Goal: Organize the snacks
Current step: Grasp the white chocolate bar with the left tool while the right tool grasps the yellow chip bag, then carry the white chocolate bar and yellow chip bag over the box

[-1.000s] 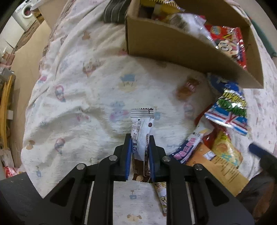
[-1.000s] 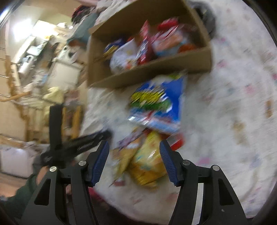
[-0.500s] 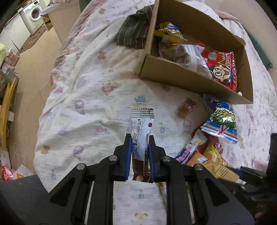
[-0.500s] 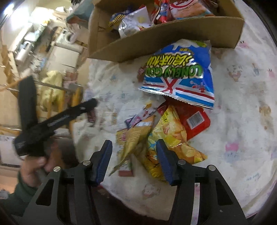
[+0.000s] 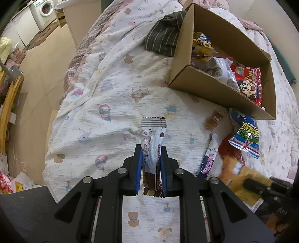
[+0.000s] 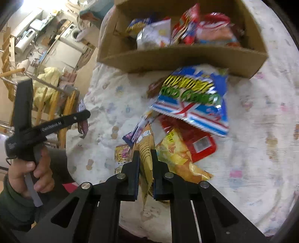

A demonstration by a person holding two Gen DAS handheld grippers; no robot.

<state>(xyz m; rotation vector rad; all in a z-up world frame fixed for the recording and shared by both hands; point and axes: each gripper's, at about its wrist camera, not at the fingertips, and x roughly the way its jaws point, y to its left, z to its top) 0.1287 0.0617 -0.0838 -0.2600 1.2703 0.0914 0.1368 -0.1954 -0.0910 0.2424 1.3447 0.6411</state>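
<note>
My left gripper (image 5: 151, 149) is shut on a white and brown snack stick (image 5: 152, 138), held above the patterned bedspread. The cardboard box (image 5: 214, 89), with several snacks inside, lies ahead to the right. In the right wrist view my right gripper (image 6: 145, 152) has its jaws closing, with the pads pressing on a tan snack packet (image 6: 145, 138) at the near end of the loose pile. A yellow chips bag (image 6: 179, 157), a red packet (image 6: 201, 142) and a blue bag (image 6: 194, 101) lie beside it. The left gripper (image 6: 82, 115) also shows there, held by a hand (image 6: 33, 168).
A dark striped cloth (image 5: 164, 37) lies against the box's far left corner. A small brown candy (image 5: 214, 119) and a purple and white stick packet (image 5: 210, 158) lie on the bedspread. The bed's edge drops to the floor on the left, where a washing machine (image 5: 46, 11) stands.
The right gripper's jaws went from wide open to shut on the tan packet. The left gripper rose and drew back with its snack stick, so more of the box shows.
</note>
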